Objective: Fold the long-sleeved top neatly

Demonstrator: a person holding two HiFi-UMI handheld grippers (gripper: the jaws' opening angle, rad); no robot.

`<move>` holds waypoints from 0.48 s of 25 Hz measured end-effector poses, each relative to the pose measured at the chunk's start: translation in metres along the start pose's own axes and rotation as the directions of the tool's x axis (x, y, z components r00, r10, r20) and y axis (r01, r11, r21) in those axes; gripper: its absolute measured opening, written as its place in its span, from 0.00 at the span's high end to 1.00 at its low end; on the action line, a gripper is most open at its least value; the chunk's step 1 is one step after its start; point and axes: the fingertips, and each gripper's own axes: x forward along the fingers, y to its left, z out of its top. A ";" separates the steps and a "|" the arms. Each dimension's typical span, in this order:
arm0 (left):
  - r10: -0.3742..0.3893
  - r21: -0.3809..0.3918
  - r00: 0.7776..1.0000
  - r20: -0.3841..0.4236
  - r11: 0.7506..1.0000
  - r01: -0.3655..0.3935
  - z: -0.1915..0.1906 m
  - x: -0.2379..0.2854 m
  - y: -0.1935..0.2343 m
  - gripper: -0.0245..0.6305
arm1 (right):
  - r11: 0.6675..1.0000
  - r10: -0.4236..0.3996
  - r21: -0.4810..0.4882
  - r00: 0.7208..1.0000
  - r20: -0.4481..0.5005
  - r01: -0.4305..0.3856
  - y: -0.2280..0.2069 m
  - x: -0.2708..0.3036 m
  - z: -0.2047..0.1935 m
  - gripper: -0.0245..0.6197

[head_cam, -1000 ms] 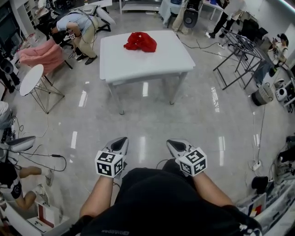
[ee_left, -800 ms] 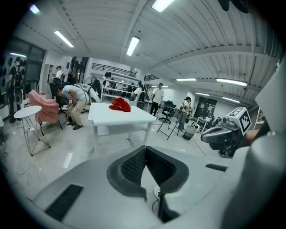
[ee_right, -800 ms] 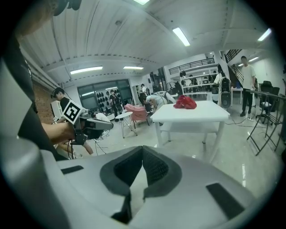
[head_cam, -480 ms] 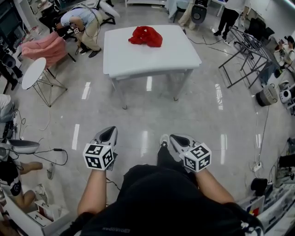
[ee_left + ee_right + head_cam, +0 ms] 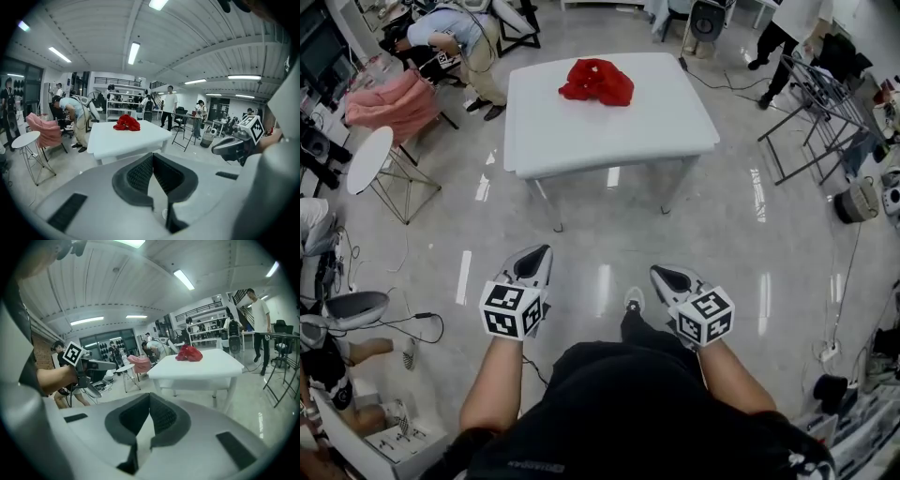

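Crumpled red long-sleeved top (image 5: 596, 80) lies bunched on the far half of a white rectangular counter (image 5: 609, 141), well apart from both grippers. Left grey gripper (image 5: 540, 255): jaws pressed together, nothing between them. Right grey gripper (image 5: 664, 275): jaws likewise pressed together, nothing held. Both sit over the glossy grey floor (image 5: 600, 234), pointing toward the counter. Each gripper's cube carries black-and-white square markers (image 5: 512, 310). White print on the person's black shirt (image 5: 619, 412) is too small to read.

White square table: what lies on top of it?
A crumpled red fabric top lies near the far edge of the white square table. Anything beneath the heap is covered.
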 end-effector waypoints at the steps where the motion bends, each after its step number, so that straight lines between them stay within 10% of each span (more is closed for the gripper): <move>1: -0.001 0.001 1.000 0.002 1.000 0.001 0.008 0.012 0.000 0.96 | 1.000 0.001 -0.001 1.000 0.003 -0.001 -0.010 0.004 0.007 0.95; 12: -0.051 -0.069 0.999 -0.012 0.996 0.050 0.063 0.120 -0.034 0.96 | 0.999 0.030 -0.024 0.998 0.057 -0.029 -0.113 0.034 0.079 0.95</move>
